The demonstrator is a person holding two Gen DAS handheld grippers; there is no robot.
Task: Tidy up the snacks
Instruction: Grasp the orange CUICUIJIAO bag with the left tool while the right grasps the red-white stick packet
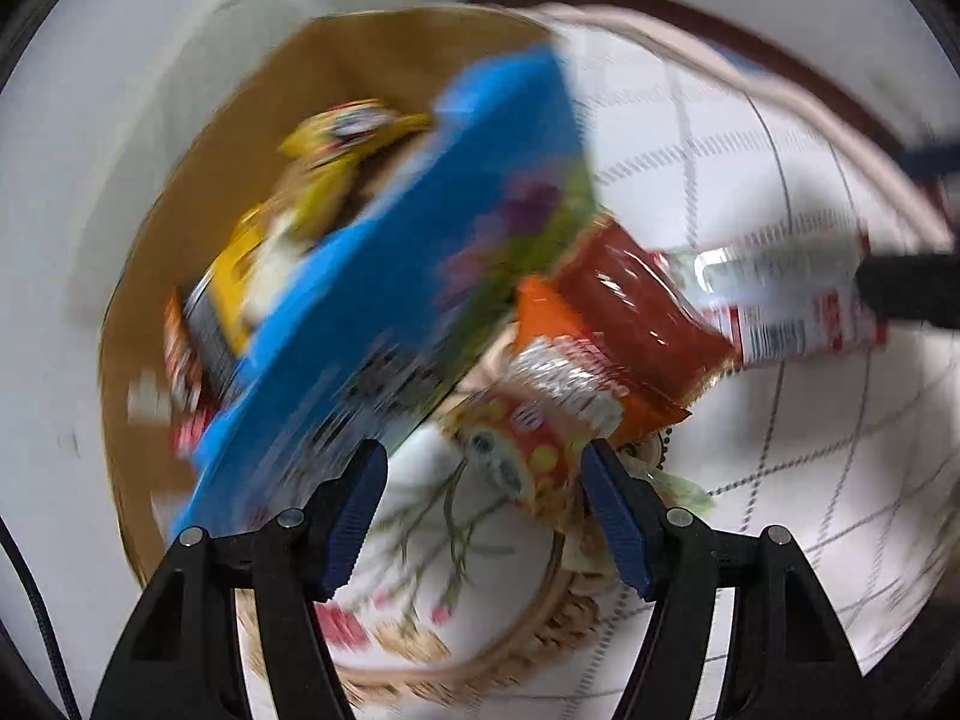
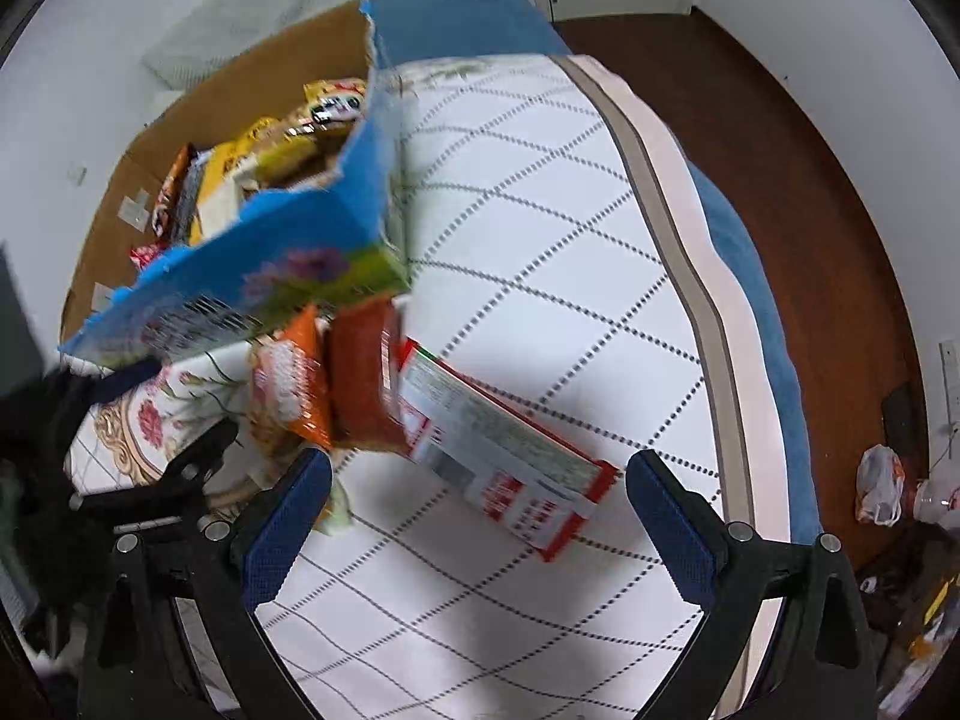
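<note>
Both grippers stand wide open with nothing between their blue pads. From its own wrist view the left gripper (image 1: 483, 501) hovers over a round woven tray (image 1: 540, 636) with a flowered centre, its jaws spread to either side of an orange snack packet (image 1: 558, 414) without touching it; the right gripper (image 2: 477, 516) hangs above the checked tablecloth (image 2: 540, 228), jaws apart, just short of a red-and-white carton (image 2: 510, 450) lying flat on the cloth.

A torn-open blue box (image 2: 288, 252) leans tilted between the cardboard box (image 2: 120, 180) and the packets, its flowered end low near the orange packet. Beside the orange one lies a dark red packet (image 2: 363, 384), touching the carton's end. Yellow snack bags (image 2: 300, 126) and an orange-and-black bar sit inside the cardboard box, which is at the far left corner of the table.

Bare cloth stretches from the carton to the table's right edge, where a striped border (image 2: 672, 222) runs and a blue cushion (image 2: 756, 312) shows beyond. The left wrist view is heavily motion-blurred, so printing on the packets cannot be read.
</note>
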